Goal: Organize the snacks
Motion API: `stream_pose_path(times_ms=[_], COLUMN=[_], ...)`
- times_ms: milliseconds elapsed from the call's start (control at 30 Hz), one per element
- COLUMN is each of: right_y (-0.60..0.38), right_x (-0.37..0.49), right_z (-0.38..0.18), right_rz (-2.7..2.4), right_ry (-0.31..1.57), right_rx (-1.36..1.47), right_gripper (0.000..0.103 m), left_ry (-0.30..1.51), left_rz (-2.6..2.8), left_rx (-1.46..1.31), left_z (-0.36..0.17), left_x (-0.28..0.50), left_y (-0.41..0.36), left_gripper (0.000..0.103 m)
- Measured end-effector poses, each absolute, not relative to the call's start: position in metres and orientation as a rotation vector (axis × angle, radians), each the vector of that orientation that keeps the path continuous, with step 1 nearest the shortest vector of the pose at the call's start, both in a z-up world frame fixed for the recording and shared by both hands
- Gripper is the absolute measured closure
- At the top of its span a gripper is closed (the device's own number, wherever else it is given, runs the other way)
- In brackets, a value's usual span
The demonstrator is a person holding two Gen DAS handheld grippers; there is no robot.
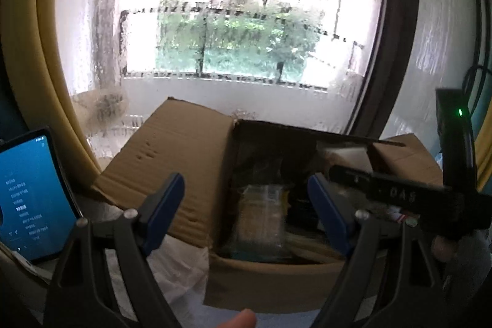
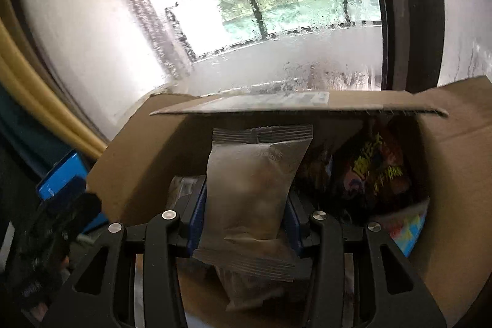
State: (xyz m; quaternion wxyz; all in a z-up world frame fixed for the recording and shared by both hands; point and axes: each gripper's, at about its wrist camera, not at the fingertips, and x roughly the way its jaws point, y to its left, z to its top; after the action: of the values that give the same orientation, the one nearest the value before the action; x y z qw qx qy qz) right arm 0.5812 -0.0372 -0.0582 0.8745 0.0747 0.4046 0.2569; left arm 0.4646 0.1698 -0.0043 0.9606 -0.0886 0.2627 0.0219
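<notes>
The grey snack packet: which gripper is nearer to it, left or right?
Right. The right gripper is shut on the grey snack packet, above the open cardboard box. The left gripper is open and empty, beside it.

Grey packet (image 2: pixel 252 189), brown box (image 2: pixel 138 174) – blue-padded tool (image 2: pixel 246 217)

Snack packets (image 2: pixel 375 171) inside cardboard box (image 2: pixel 138 168), window (image 2: pixel 261 5) behind, tablet (image 1: pixel 33 199) left.

window (image 1: pixel 233 29): wet, greenery outside | tablet (image 1: pixel 30 199): lit, left of frame
</notes>
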Motion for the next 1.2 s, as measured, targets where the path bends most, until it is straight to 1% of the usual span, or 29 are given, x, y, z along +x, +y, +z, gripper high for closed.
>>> stream_pose_path(times_ms=[67,133,167,200,233,367,567,667,1200], right_y=[-0.037,-0.039,-0.040,-0.040,-0.039,-0.039,-0.047,-0.054,-0.075], right_x=[0.593,0.606,0.609,0.612,0.613,0.603,0.584,0.568,0.442], right_z=[-0.061,-0.062,-0.062,-0.060,-0.058,-0.043,-0.037,-0.033,-0.008], right_rz=[0.517,0.486,0.476,0.472,0.472,0.449,0.450,0.442,0.419], right_ry=[0.855,0.873,0.867,0.861,0.853,0.791,0.779,0.760,0.628], right_rx=[0.199,0.239,0.243,0.242,0.235,0.177,0.146,0.116,-0.059], right_gripper=[0.056,0.054,0.052,0.046,0.043,0.038,0.038,0.038,0.038], left_ry=[0.524,0.513,0.509,0.509,0.511,0.538,0.524,0.542,0.519], left_rz=[0.048,0.053,0.055,0.055,0.054,0.048,0.030,0.012,0.021], left_rx=[-0.178,-0.191,-0.199,-0.200,-0.199,-0.206,-0.202,-0.246,-0.188], left_z=[-0.005,-0.003,-0.003,-0.003,-0.004,-0.008,0.000,0.002,0.019], left_x=[0.467,0.464,0.463,0.464,0.464,0.464,0.457,0.448,0.350], left_y=[0.172,0.178,0.180,0.182,0.182,0.183,0.173,0.171,0.123], left_gripper=[0.019,0.019,0.019,0.019,0.019,0.019,0.019,0.019,0.019])
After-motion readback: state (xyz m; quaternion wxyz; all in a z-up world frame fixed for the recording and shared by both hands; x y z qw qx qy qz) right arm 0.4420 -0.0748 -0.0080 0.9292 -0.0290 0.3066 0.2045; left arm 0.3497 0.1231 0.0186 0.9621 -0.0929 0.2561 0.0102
